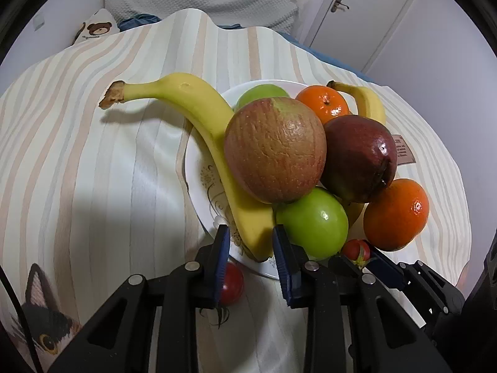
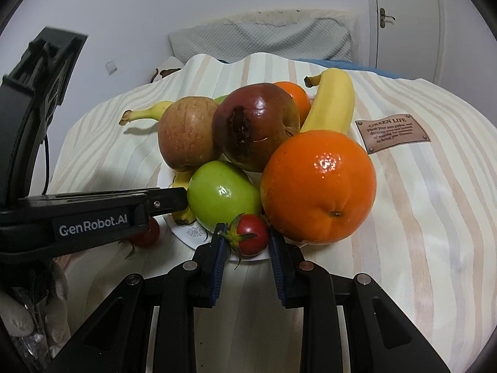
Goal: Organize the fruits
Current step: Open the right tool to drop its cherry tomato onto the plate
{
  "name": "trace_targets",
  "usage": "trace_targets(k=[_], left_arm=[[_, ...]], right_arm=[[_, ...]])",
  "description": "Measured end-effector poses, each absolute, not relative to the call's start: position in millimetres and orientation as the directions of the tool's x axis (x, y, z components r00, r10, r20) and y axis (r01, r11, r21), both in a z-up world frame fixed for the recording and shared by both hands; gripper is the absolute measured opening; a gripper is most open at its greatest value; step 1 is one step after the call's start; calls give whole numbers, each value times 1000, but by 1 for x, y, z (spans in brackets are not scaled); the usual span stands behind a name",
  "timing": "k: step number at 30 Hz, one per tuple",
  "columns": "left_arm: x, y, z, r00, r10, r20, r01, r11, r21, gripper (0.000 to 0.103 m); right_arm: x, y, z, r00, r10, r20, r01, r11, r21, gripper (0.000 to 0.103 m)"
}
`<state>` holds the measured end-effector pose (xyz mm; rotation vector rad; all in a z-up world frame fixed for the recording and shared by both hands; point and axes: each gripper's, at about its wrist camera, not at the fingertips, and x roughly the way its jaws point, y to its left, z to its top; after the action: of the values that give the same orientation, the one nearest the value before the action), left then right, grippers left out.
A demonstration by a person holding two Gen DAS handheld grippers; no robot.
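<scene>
Fruit is being set on the plate (image 2: 186, 237): the right gripper (image 2: 245, 239) clenches a tomato (image 2: 251, 238), the left gripper (image 1: 252, 242) the banana (image 1: 214, 143) end at the plate's 6 o'clock; release is called for next.

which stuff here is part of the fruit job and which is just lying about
Job: plate, bananas, apples, oranges, cherry tomatoes.

Lying about: striped cloth, leather label, pillow, door.

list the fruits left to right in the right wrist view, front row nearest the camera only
small tomato on the cloth → banana tip → green apple → tomato with green stem → big orange
</scene>
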<state>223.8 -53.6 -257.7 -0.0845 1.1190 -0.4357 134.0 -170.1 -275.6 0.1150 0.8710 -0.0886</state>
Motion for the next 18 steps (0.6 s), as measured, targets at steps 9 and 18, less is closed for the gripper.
trace_targets(k=[9, 18], left_arm=[[225, -49, -257, 347, -371, -861, 246, 922, -298, 35], [207, -19, -237, 383, -333, -862, 213, 940, -269, 53]], right_arm=[[130, -160, -269, 659, -24, -752, 112, 991, 67, 76], [109, -168, -249, 665, 14, -747, 137, 981, 141, 78]])
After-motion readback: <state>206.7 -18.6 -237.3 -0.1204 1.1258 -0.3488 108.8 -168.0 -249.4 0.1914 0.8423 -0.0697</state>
